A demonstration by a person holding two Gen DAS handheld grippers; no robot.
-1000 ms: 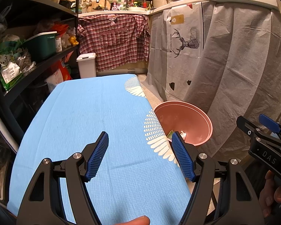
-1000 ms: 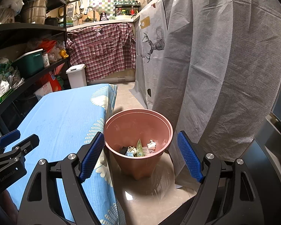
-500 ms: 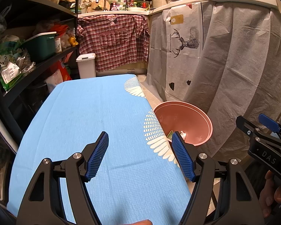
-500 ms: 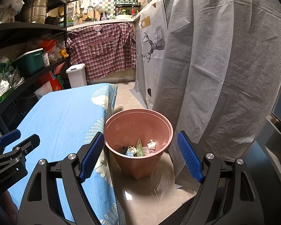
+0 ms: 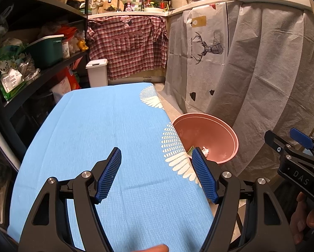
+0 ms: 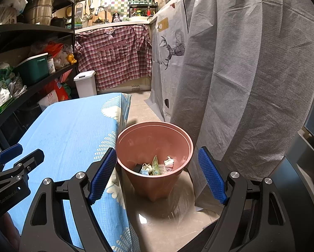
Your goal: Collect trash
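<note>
Both claws (image 5: 157,157) (image 6: 157,159) agape, empty; bin's (image 6: 136,147) crumpled trash (image 6: 155,166) plain only from right wrist.

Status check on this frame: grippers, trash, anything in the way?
Left gripper open, empty. Right gripper open, empty. Trash scraps in pink bin on floor beside blue tablecloth. Nothing blocking.

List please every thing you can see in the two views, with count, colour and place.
table: one, blue cloth with white pattern, front left
bin: one, pink, on floor beside table
trash: several pieces, mixed colours, inside bin
small lidded bin: one, white, by far shelf
checked shirt: one, red and white, hanging under counter
grey sheet: one, draped at right
shelf: one, black, left, full of goods
left gripper: one, black with blue pads, open, empty
right gripper: one, same colours, open, empty
</note>
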